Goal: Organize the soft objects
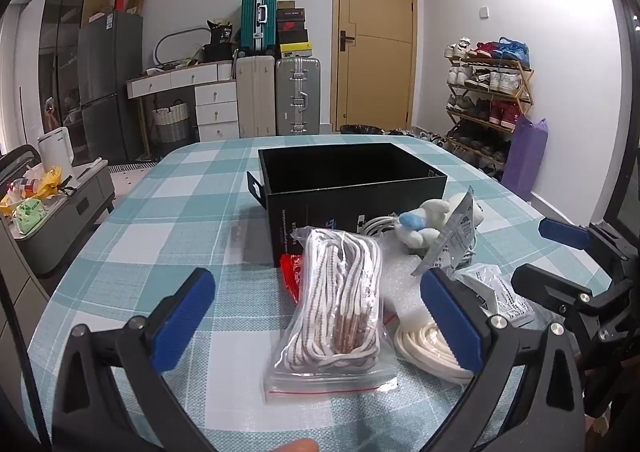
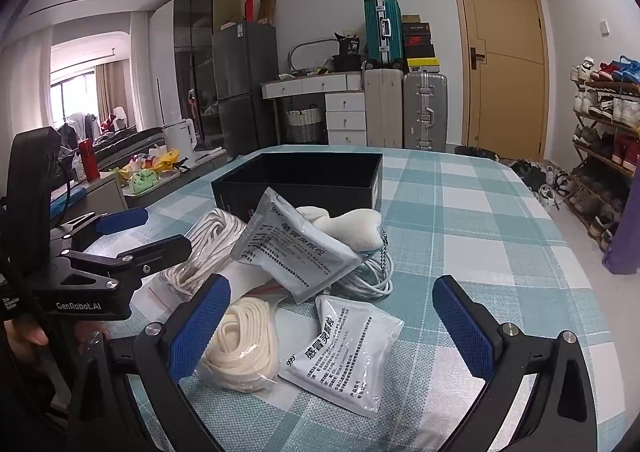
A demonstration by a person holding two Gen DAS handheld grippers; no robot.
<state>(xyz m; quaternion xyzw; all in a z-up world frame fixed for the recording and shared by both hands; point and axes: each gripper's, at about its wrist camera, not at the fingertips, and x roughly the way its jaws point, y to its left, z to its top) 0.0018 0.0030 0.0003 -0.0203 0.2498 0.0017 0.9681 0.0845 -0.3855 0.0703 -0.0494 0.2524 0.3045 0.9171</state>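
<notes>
An open black box [image 1: 352, 188] stands on the checked tablecloth, also in the right wrist view [image 2: 298, 182]. In front of it lie a bagged white rope with brown flecks [image 1: 336, 308], a cream cord coil [image 2: 240, 344], two silver-white sachets [image 2: 344, 352] [image 2: 296, 248], a white plush toy [image 1: 424, 220] and a white cable [image 2: 368, 276]. My left gripper [image 1: 320, 316] is open around the bagged rope, not touching it. My right gripper [image 2: 332, 332] is open around the near sachet, beside the cream coil.
A red packet [image 1: 290, 272] lies beside the box. Bubble wrap [image 1: 404, 272] lies under the items. The table's edge [image 1: 72, 264] curves at the left, with a cluttered side cabinet [image 1: 60, 204] beyond. Suitcases and a shoe rack [image 1: 488, 100] stand at the far wall.
</notes>
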